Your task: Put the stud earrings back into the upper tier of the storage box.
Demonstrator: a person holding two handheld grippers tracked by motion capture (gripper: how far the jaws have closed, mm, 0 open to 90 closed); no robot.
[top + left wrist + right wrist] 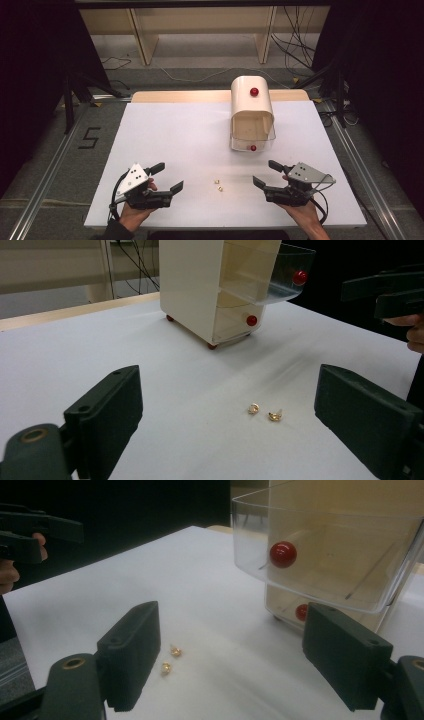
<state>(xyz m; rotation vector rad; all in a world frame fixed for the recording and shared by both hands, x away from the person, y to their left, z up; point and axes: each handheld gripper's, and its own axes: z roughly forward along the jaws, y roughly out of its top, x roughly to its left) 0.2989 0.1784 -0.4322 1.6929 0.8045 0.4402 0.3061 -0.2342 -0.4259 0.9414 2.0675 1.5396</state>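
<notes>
A small cream drawer cabinet (251, 102) stands at the back right of the white table (165, 130). Its clear upper drawer (252, 135) with a red knob (253, 148) is pulled out toward me. Two small gold pieces (219, 185) lie side by side on the table in front of it, between my hands. My left gripper (167, 177) rests near the front edge, left of the pieces, open with nothing between its fingers. My right gripper (265, 173) is to their right, also open and holding nothing. The left gripper view has the pieces (264, 412) ahead of its jaws, and the right gripper view has them (170, 659) by its left jaw.
The cabinet has another red knob (254, 91) on its top and a shut lower drawer with a red knob (251, 320). The pulled-out drawer (325, 555) hangs close ahead of the right gripper. Wooden shelving legs (145, 42) and cables lie beyond the table.
</notes>
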